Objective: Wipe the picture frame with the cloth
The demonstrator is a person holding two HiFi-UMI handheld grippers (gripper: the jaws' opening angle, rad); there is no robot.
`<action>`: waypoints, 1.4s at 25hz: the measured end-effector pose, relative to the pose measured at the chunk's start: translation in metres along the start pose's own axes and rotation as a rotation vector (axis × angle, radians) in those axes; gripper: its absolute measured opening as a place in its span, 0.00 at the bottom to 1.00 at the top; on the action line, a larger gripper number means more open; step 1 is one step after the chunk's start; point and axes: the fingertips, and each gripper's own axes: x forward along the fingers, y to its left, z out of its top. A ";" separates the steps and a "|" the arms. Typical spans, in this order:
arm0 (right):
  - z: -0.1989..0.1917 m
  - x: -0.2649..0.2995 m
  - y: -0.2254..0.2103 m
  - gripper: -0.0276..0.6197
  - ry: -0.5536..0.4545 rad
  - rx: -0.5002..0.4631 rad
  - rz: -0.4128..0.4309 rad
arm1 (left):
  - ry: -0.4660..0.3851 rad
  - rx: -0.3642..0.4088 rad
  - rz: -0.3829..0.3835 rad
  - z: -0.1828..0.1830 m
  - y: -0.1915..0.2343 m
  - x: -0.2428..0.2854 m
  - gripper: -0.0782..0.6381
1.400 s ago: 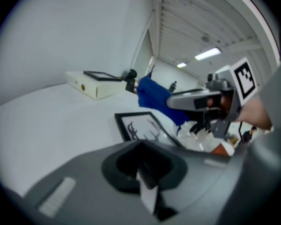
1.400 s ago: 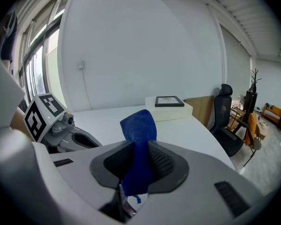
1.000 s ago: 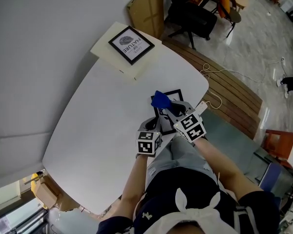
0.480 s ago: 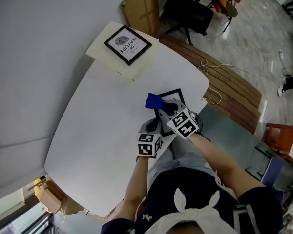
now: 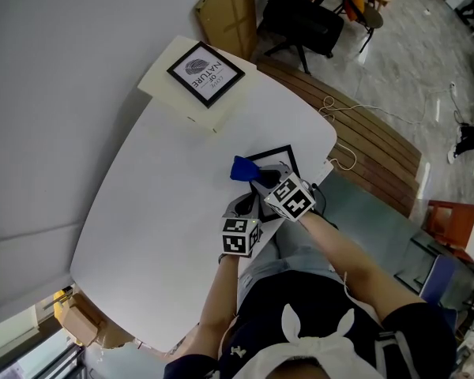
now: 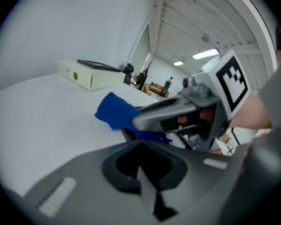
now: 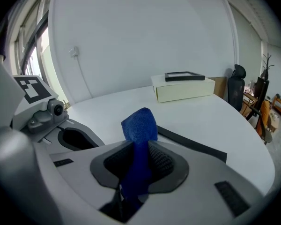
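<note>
A black picture frame [image 5: 283,155] lies flat on the white table [image 5: 158,196] near its right edge. My right gripper [image 5: 261,178] is shut on a blue cloth [image 5: 242,168], which sticks out past its tips over the frame's left part. In the right gripper view the cloth [image 7: 139,125] rises between the jaws and the frame's dark edge [image 7: 192,144] runs just beyond them. My left gripper [image 5: 249,202] is shut, with nothing seen between its jaws, at the frame's near left corner. From the left gripper view the cloth [image 6: 114,111] hangs from the right gripper's fingers [image 6: 168,114].
A second framed print [image 5: 205,71] lies on a cream box [image 5: 191,93] at the table's far corner. Beyond the table's right edge are a slatted wooden bench [image 5: 371,148], a black chair [image 5: 304,22] and a cardboard sheet [image 5: 229,10]. The wall borders the table's left.
My right gripper has carried the cloth a little leftward across the frame. The left gripper has stayed at the frame's near corner.
</note>
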 end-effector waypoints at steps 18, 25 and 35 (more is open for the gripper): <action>0.000 -0.007 -0.017 0.18 0.023 -0.042 -0.076 | -0.011 -0.038 0.023 0.001 0.001 -0.001 0.11; -0.005 -0.016 -0.030 0.18 0.028 -0.012 -0.109 | -0.015 -0.030 0.021 0.001 0.001 -0.001 0.11; -0.014 -0.032 -0.049 0.18 0.036 0.017 -0.163 | -0.019 -0.026 0.015 0.001 -0.001 -0.002 0.11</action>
